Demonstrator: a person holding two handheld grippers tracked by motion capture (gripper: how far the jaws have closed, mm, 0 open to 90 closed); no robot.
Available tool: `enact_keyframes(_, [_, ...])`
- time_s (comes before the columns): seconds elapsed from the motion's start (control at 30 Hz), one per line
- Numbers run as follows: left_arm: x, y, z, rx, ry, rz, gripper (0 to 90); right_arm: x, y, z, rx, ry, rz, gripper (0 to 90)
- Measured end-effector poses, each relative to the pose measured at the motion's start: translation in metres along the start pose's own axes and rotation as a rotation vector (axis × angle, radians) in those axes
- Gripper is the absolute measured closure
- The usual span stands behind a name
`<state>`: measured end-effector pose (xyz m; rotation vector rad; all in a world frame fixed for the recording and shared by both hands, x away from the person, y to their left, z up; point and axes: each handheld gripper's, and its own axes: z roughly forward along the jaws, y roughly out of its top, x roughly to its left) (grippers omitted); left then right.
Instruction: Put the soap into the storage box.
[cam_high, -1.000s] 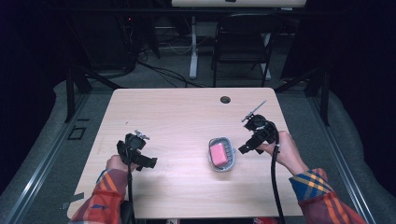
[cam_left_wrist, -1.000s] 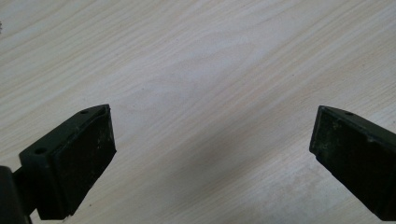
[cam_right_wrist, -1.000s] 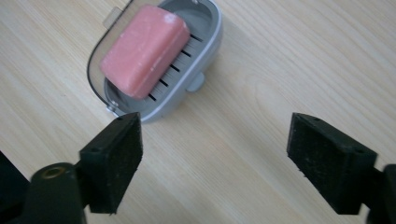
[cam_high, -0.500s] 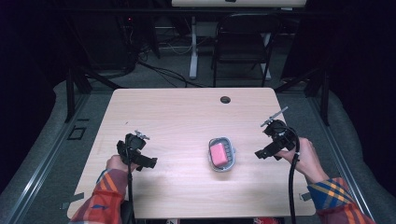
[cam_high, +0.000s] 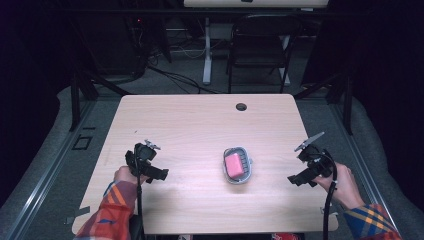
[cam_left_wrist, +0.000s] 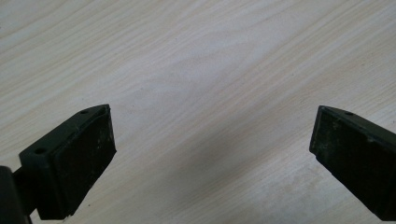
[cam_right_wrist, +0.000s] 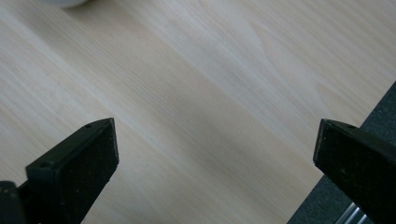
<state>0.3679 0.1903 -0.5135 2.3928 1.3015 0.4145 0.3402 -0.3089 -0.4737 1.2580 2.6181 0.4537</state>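
Fingers (cam_right_wrist: 74, 172) flat, black, matte, spread apart on both grippers, pale wood-grain table (cam_high: 190, 125), pink soap (cam_high: 233, 164).

two black hand-held tools, the left tool (cam_high: 152, 172) and the right tool (cam_high: 299, 179), each with two flat, wedge-shaped black jaws bearing small screw holes, a grey three-cornered plate on top and a trailing black cable. the sleeves (cam_high: 112, 212) are orange, blue and yellow plaid.
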Motion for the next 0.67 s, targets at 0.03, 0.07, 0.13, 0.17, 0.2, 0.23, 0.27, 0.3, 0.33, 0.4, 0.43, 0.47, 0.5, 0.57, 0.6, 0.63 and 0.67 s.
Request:
enact_keyframes(0.03, [0.000,0.000,0.000,0.000,0.000,0.000,0.1,0.001,-0.005,0.001,0.001,-0.009,0.002,0.0])
enact_keyframes(0.07, [0.000,0.000,0.000,0.000,0.001,0.000,0.1,0.001,-0.007,0.002,0.002,-0.012,0.002,0.0])
enact_keyframes(0.13, [0.000,0.000,0.000,0.000,0.000,0.001,0.1,0.001,-0.016,0.005,0.005,0.002,0.008,0.0])
enact_keyframes(0.17, [0.000,0.000,0.000,0.002,-0.001,0.002,0.1,0.001,-0.020,0.007,-0.004,-0.003,0.018,0.0])
enact_keyframes(0.2, [0.000,0.000,0.000,0.002,-0.001,0.003,0.1,0.002,-0.024,0.009,0.000,-0.004,0.016,0.0])
enact_keyframes(0.23, [0.000,0.000,0.000,0.003,-0.001,0.003,0.1,0.002,-0.028,0.011,0.001,-0.005,0.019,0.0])
enact_keyframes(0.27, [0.000,0.000,0.000,0.003,-0.001,0.002,0.1,0.001,-0.031,0.013,0.000,-0.002,0.020,0.0])
enact_keyframes(0.3, [0.000,0.000,0.000,0.004,-0.002,0.003,0.1,0.001,-0.035,0.016,-0.012,-0.010,0.033,0.0])
enact_keyframes(0.33, [0.000,0.000,0.000,0.004,-0.002,0.004,0.1,0.001,-0.039,0.019,-0.023,-0.004,0.043,0.0])
enact_keyframes(0.4, [0.000,0.000,0.001,0.001,-0.002,0.005,0.1,0.000,-0.046,0.028,-0.005,-0.006,0.060,0.0])
enact_keyframes(0.43, [-0.001,0.001,0.001,0.001,-0.002,0.006,0.1,0.000,-0.047,0.032,0.035,0.003,0.044,0.0])
enact_keyframes(0.47, [-0.001,0.001,0.001,0.002,-0.002,0.007,0.1,0.002,-0.049,0.035,0.008,-0.003,0.061,0.0])
enact_keyframes(0.5, [-0.001,0.001,0.001,0.002,-0.002,0.005,0.1,0.000,-0.048,0.036,0.042,0.010,0.046,0.0])
enact_keyframes(0.57, [-0.001,0.001,0.001,0.001,-0.001,0.005,0.1,0.000,-0.048,0.037,0.031,0.007,0.043,0.0])
enact_keyframes(0.6, [-0.001,0.001,0.001,0.002,0.000,0.005,0.1,0.000,-0.047,0.037,0.030,0.000,0.038,0.0])
enact_keyframes(0.63, [-0.001,0.001,0.002,0.002,0.001,0.004,0.1,0.000,-0.047,0.037,0.023,-0.006,0.035,0.0])
enact_keyframes(0.67, [-0.001,0.001,0.002,0.003,-0.001,0.004,0.1,-0.001,-0.048,0.038,0.024,-0.003,0.038,0.0])
